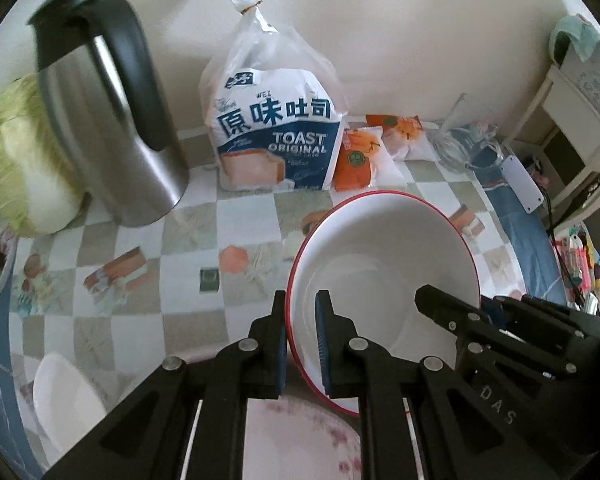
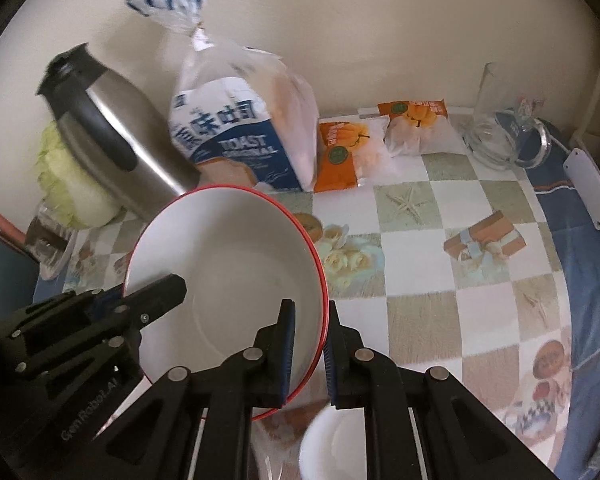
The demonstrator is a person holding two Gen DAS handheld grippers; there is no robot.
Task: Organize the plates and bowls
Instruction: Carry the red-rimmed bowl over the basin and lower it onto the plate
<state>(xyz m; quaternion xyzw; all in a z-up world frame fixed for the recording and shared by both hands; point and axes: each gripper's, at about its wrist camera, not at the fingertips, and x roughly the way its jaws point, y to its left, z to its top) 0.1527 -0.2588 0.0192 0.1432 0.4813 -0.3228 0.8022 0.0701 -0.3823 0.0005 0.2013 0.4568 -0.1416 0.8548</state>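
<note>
Both grippers pinch one bowl from opposite sides. It is white with a red rim, lifted and tilted above the table. In the left wrist view, the left gripper is clamped on the bowl's left rim, one blue pad inside the wall and one outside. The right gripper reaches in from the right and grips the rim on that side.

In the right wrist view, the right gripper is closed on the bowl's right rim, again with one pad inside and one outside. The left gripper comes in from the left and holds the opposite edge.

Under the bowl, near the camera, lies a pink flowered plate. A small white bowl sits to its left in the left view. Another white bowl shows just below the right gripper's fingers in the right view; whether it is the same one I cannot tell.

Far left stands a steel jug with a black lid and handle, with a cabbage beside it on its left. A toast bag stands at the far middle against the wall. Right of it lie two orange packets, then a glass pitcher at the far right. The table wears a checked cloth with printed pictures.
</note>
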